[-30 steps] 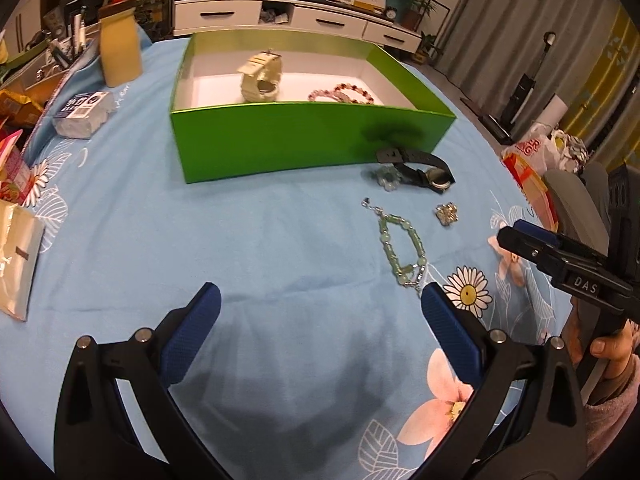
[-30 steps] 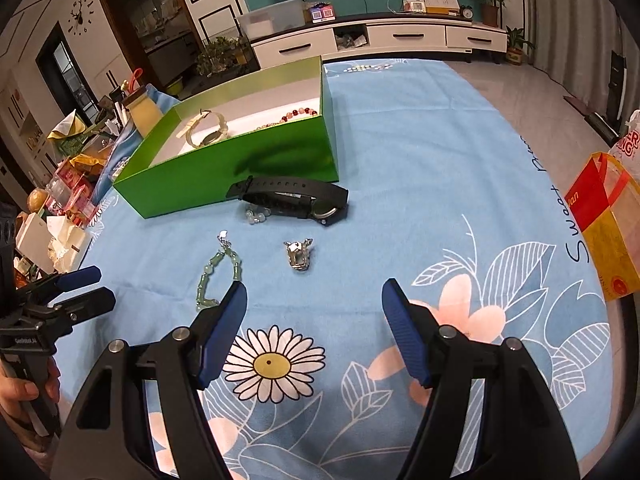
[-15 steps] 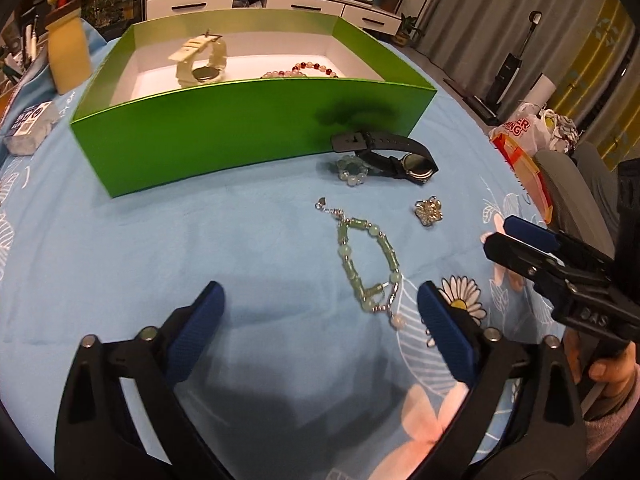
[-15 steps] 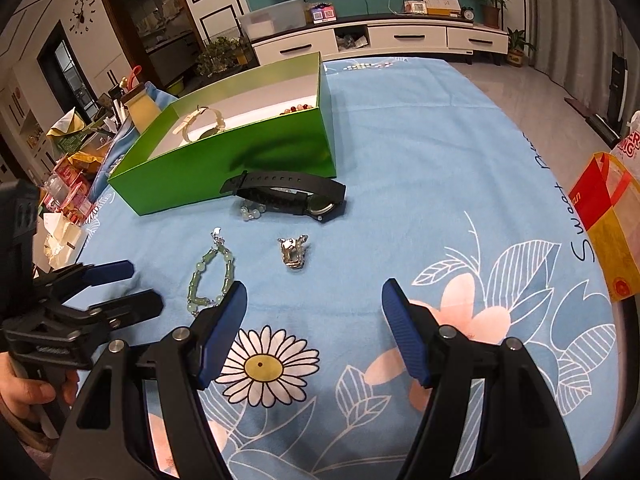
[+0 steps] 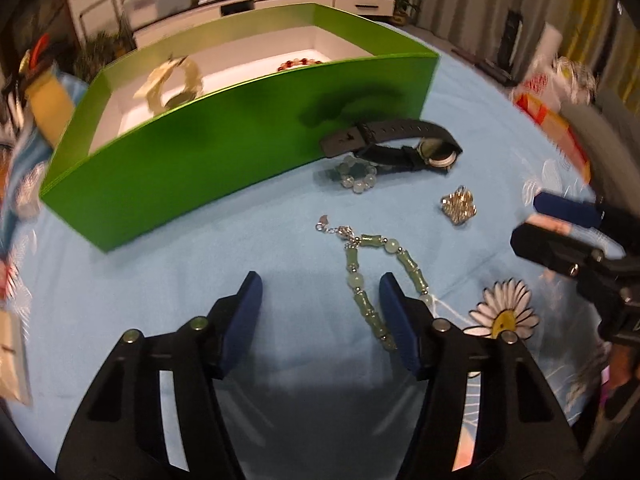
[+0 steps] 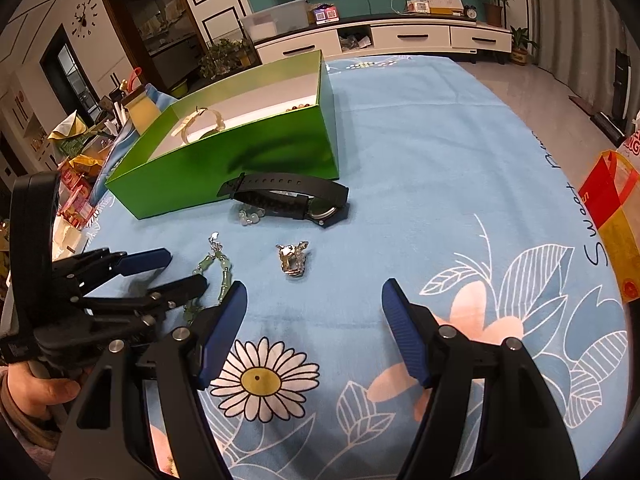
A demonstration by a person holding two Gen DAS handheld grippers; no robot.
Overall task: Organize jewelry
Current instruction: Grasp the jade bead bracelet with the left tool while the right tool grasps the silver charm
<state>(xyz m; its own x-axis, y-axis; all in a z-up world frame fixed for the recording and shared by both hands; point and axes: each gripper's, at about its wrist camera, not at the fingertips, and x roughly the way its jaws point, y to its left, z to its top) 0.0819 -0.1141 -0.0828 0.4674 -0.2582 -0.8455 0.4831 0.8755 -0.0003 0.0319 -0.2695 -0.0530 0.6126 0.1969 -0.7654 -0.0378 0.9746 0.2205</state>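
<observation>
Beside the open green cardboard box [image 5: 224, 148], the left gripper [image 5: 320, 300], jaws wide, straddles one strand of the green beaded bracelet [image 5: 370, 280], likely to grasp it, while the right gripper [image 6: 314, 308] hangs wide apart, empty

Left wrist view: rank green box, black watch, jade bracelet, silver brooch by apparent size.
1. green box
2. black watch and jade bracelet: look similar, and the bracelet lies nearer the camera, so unranked
3. silver brooch

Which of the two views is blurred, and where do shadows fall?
Left wrist view: blurred toward the edges; a dark shadow on the green box wall above the black watch. Right wrist view: sharp, same shadow on the wall; strong fisheye bending in both.
</observation>
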